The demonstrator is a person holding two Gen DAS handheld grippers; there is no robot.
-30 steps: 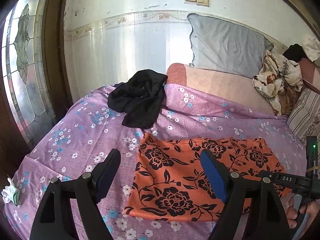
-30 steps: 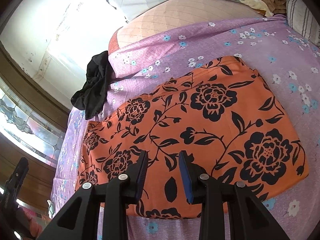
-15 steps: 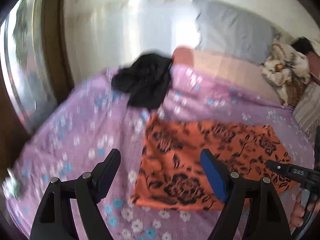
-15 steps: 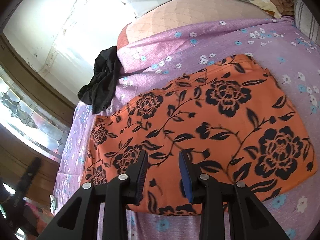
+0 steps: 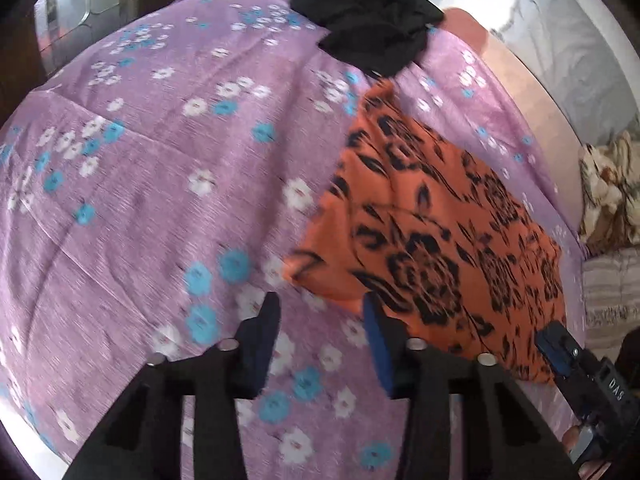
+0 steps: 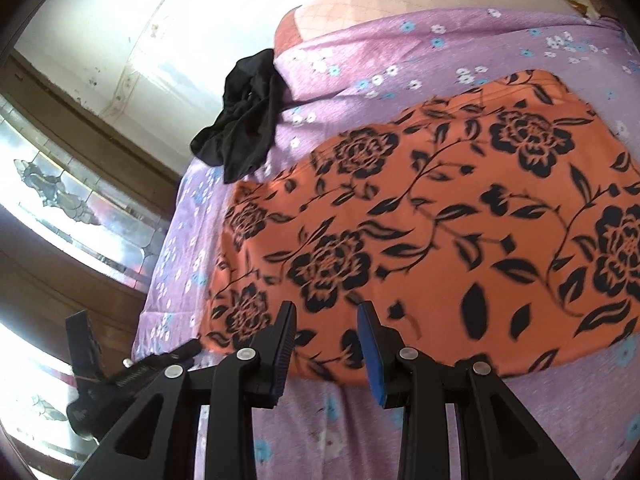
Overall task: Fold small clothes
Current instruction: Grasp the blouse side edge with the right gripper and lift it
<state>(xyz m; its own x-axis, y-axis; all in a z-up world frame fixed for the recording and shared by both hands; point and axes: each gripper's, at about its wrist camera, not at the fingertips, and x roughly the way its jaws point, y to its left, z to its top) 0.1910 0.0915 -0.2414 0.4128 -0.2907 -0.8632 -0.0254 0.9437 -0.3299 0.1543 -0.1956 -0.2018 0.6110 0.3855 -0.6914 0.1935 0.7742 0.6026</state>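
The left gripper (image 5: 320, 316) has dropped and tipped towards the bed, and its fingers have just been closing; they now stand part-open over the purple flowered bedsheet (image 5: 160, 184), nothing between them, just short of the near left corner of the orange cloth with black flower print (image 5: 432, 224). That looks like a reach for that corner to start a fold. The right gripper (image 6: 326, 318) hovers at the cloth's near edge, fingers narrowly apart and holding nothing, as a second ago. The cloth lies flat mid-bed. Only the right view shows the crumpled black garment (image 6: 244, 116) at the bed's far left edge by the window; the left view alone shows a patterned bundle (image 5: 612, 188) at the right.
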